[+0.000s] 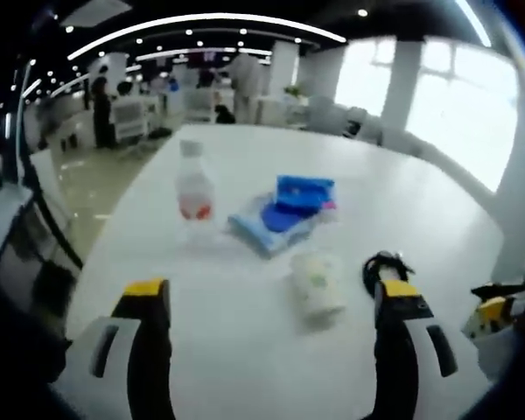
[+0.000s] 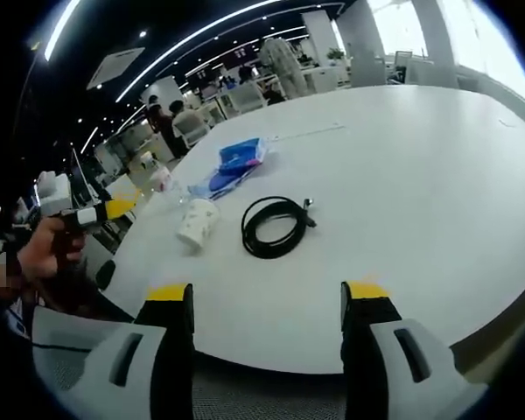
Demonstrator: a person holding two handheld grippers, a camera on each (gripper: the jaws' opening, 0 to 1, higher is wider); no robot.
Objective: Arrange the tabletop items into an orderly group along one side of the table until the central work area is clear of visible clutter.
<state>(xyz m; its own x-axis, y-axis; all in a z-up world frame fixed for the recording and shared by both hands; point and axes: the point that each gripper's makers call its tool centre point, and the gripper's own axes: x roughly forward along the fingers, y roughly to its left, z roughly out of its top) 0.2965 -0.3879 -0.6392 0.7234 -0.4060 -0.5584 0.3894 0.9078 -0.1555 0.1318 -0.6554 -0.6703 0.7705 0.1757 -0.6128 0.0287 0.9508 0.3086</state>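
The tabletop items lie in a loose bunch on a big white tabletop (image 1: 245, 350). In the left gripper view, a clear plastic bottle (image 1: 194, 188) with a red label stands upright. Just beside it, toward the right of the view, lies a blue packet (image 1: 284, 214), with a darker blue piece on top of a lighter one. Closer to the camera, a white paper cup (image 1: 318, 284) lies on its side. A coiled black cable (image 1: 381, 262) sits next to the cup and is partly hidden behind one jaw.

In the right gripper view, the same things sit well out on the tabletop (image 2: 437, 175). The black cable (image 2: 276, 226) is a round coil, and the paper cup (image 2: 196, 222) lies just beside it. The blue packet (image 2: 234, 163) is farther back. The bottle (image 2: 162, 178) is near the table edge and is too blurry to see well.

The left gripper (image 1: 271, 302) hangs over the near part of the tabletop. Its jaws are spread wide apart and grasp nothing. The right gripper (image 2: 267, 297) is at the near edge of the tabletop. Its jaws are also wide apart with nothing between them.

At the left side of the right gripper view, a hand (image 2: 44, 249) holds the other gripper. At the right side of the left gripper view, a yellow and black gripper tip (image 1: 499, 311) peeks in.

Behind the tabletop there is a big room with desks, bright windows and long ceiling lights. People stand far away.
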